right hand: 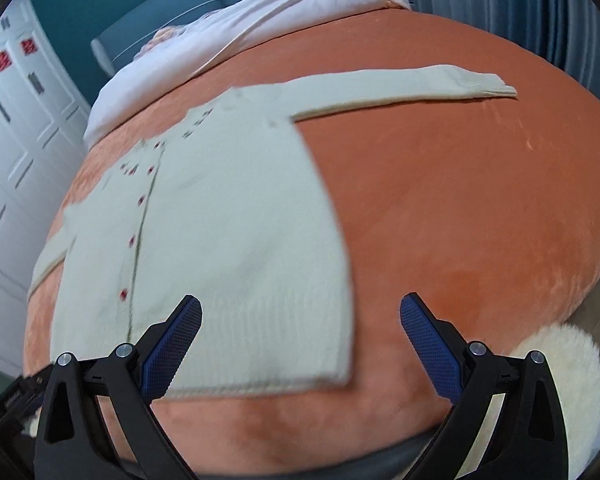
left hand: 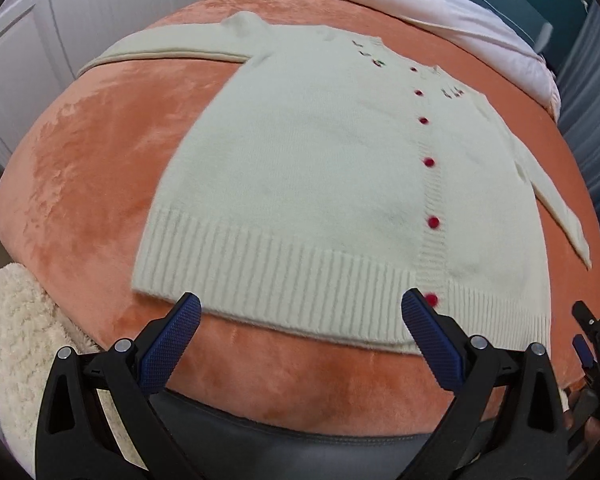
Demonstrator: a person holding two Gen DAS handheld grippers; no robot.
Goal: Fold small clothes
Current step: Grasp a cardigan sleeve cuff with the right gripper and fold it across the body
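A small cream knit cardigan [left hand: 312, 168] with red buttons lies flat, face up, on an orange plush bed cover [left hand: 100, 152]. Both sleeves are spread out to the sides. My left gripper [left hand: 300, 308] is open and empty, just above the ribbed hem near the bottom button. The cardigan also shows in the right wrist view [right hand: 228, 232]. My right gripper [right hand: 300, 312] is open and empty over the hem's right corner, one finger over the cloth, the other over the bare cover. The right gripper's tip shows in the left wrist view [left hand: 588, 328].
A white pillow or sheet [left hand: 440, 4] lies at the head of the bed. A fluffy cream rug [left hand: 16, 344] is on the floor by the bed foot, seen also in the right wrist view [right hand: 568, 364]. White wardrobe doors [right hand: 16, 140] stand on the left.
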